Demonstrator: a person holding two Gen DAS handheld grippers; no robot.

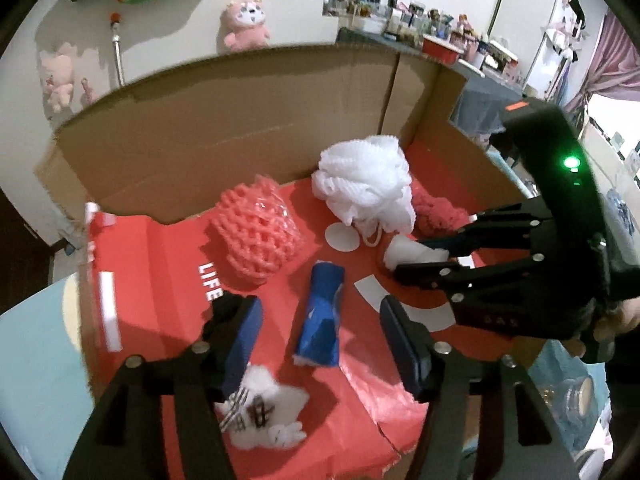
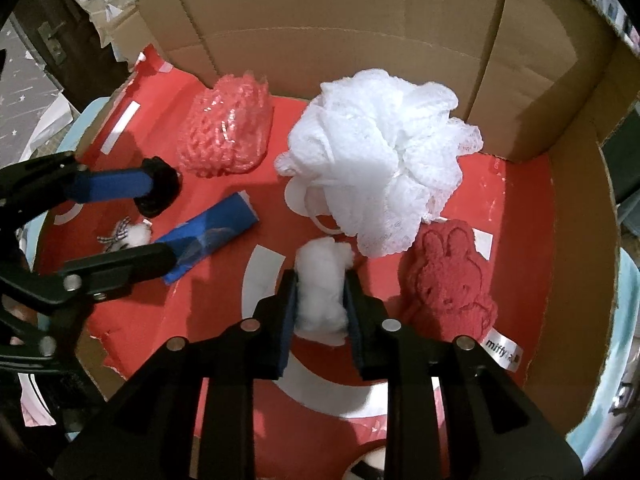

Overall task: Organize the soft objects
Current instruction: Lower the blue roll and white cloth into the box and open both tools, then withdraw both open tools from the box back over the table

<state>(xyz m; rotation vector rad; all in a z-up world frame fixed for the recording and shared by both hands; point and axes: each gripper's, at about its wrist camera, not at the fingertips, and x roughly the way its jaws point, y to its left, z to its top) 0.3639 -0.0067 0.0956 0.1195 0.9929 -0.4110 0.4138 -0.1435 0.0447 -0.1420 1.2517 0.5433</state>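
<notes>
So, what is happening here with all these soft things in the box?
A person is sorting soft things in a cardboard box with two hand-held grippers. The right gripper is shut on a white cotton wad. The left gripper is open above a blue roll, touching nothing. A white bath puff, pink foam net and red rabbit cloth lie on the floor.

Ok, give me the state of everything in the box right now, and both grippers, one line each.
left gripper: open, nothing between the pads, above the blue roll.
right gripper: shut on the white cotton wad.
blue roll: lying loose on the red floor.
white mesh pouf: resting free by the back wall.
pink foam net: resting free, uncompressed.
red rabbit cloth: lying flat.
small white plush: lying loose beside the left finger.
cardboard box: open-topped.
</notes>
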